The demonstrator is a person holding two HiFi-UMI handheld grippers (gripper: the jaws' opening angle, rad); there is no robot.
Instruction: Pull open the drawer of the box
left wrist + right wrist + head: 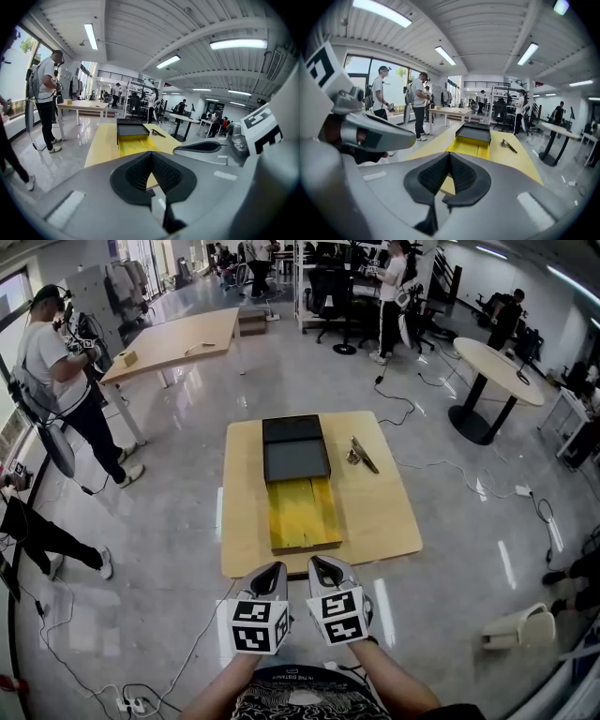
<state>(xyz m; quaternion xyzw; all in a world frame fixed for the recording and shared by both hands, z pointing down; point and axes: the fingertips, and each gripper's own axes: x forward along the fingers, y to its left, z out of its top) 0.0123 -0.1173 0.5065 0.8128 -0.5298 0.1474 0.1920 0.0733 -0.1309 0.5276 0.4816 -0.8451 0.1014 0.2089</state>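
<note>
Jaws on both my grippers are pressed together with nothing between them. My left gripper [270,574] and right gripper [323,568] hover side by side off the near edge of the table [384,521]. Toward its far end sits the dark box [295,448], its yellow drawer [304,512] pulled out toward me. A small metal piece [360,455] lies just right of the box.

The box [294,448] is sitting on the far half of the worktop [380,517], and its drawer [303,515] is sticking out of it toward you. A small object [360,455] is lying just right of the box. You are holding the left gripper [270,570] and the right gripper [322,566] side by side at the worktop's near edge, in front of the drawer.
</note>
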